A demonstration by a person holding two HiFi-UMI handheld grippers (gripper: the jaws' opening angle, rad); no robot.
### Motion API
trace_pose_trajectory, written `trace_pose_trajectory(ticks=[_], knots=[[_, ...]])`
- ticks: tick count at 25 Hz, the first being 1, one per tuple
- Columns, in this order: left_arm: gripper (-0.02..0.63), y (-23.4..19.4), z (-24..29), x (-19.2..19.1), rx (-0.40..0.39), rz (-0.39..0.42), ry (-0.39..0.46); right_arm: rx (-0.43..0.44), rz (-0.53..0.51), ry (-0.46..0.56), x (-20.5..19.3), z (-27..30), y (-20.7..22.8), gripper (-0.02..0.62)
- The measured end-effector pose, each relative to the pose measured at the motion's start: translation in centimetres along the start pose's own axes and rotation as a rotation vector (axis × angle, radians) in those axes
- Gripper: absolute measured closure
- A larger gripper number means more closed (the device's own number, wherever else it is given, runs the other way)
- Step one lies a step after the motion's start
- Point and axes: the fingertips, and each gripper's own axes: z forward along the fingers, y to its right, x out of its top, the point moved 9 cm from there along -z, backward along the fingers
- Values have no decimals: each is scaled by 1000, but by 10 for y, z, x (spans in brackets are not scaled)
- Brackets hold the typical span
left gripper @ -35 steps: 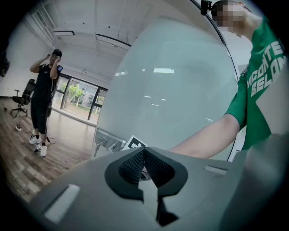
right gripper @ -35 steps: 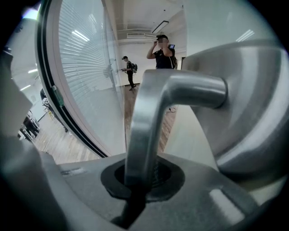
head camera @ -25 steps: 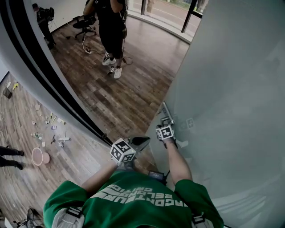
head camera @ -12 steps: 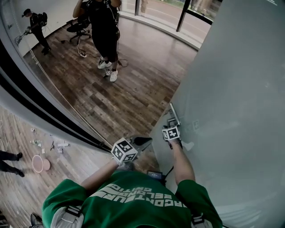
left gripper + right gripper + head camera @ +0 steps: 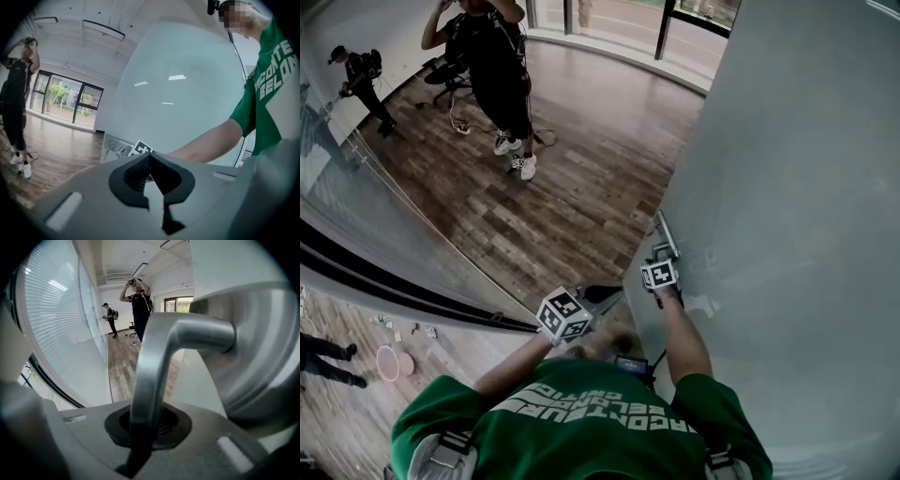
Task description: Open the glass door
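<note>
One right gripper (image 5: 143,427) clamps the door handle (image 5: 154,362).

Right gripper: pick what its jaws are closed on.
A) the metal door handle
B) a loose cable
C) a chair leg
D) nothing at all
A: in the right gripper view the metal door handle runs down into the right gripper, whose jaws are clamped on the lever's end.
</note>
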Motion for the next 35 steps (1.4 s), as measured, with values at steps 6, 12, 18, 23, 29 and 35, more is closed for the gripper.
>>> trace_pose_trajectory(ticks=[6, 12, 18, 23, 29, 35], knots=[[591, 0, 50, 14, -18, 12, 4, -27, 32, -7, -3, -3, 35, 612], [591, -3, 81, 19, -30, 10, -1, -60, 62, -3, -4, -2, 66, 612], [591, -4, 122, 27, -47, 11, -3, -86, 91, -8, -12, -7, 101, 612], [591, -2, 147, 34, -54, 19, 9, -99, 120, -25, -17, -11, 123, 612], [591, 4, 163, 38, -69, 11, 12, -154, 124, -24, -19, -20, 152, 612], [589, 9, 179, 36, -114, 8, 4, -165, 162, -22, -27, -24, 177, 612]])
